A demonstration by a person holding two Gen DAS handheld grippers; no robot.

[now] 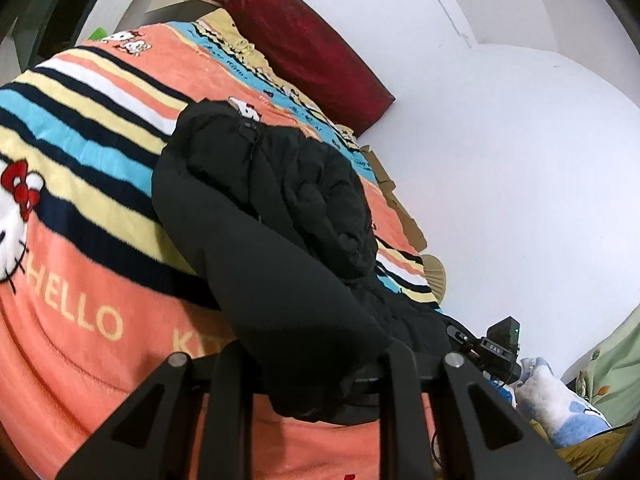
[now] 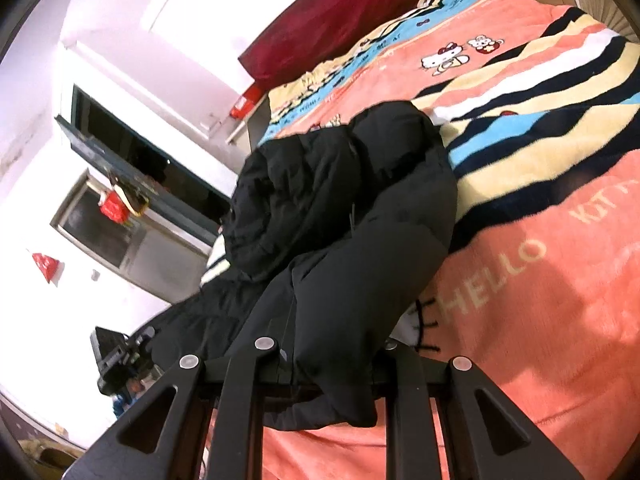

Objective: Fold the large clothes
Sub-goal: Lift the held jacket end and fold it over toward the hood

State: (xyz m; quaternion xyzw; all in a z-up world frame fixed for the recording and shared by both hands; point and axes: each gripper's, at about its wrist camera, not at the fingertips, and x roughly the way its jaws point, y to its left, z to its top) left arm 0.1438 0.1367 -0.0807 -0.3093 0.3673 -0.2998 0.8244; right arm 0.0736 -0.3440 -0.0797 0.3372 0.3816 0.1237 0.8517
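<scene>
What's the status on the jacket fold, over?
Left gripper and right gripper each have black jacket fabric between the fingers; grip unconfirmed. Jacket bunched on striped blanket. Nothing blocking.

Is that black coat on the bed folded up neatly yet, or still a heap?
Still a heap. The black coat lies bunched and rumpled on the striped blanket, its near edge between both grippers' fingers.

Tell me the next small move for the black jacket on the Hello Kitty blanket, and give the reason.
Probably carry both tongs forward over the bed to lay the held edge across the jacket's far half. The left tongs and right tongs each appear to grip the near edge of the black jacket, which lies bunched and only partly folded on the blanket.
</scene>
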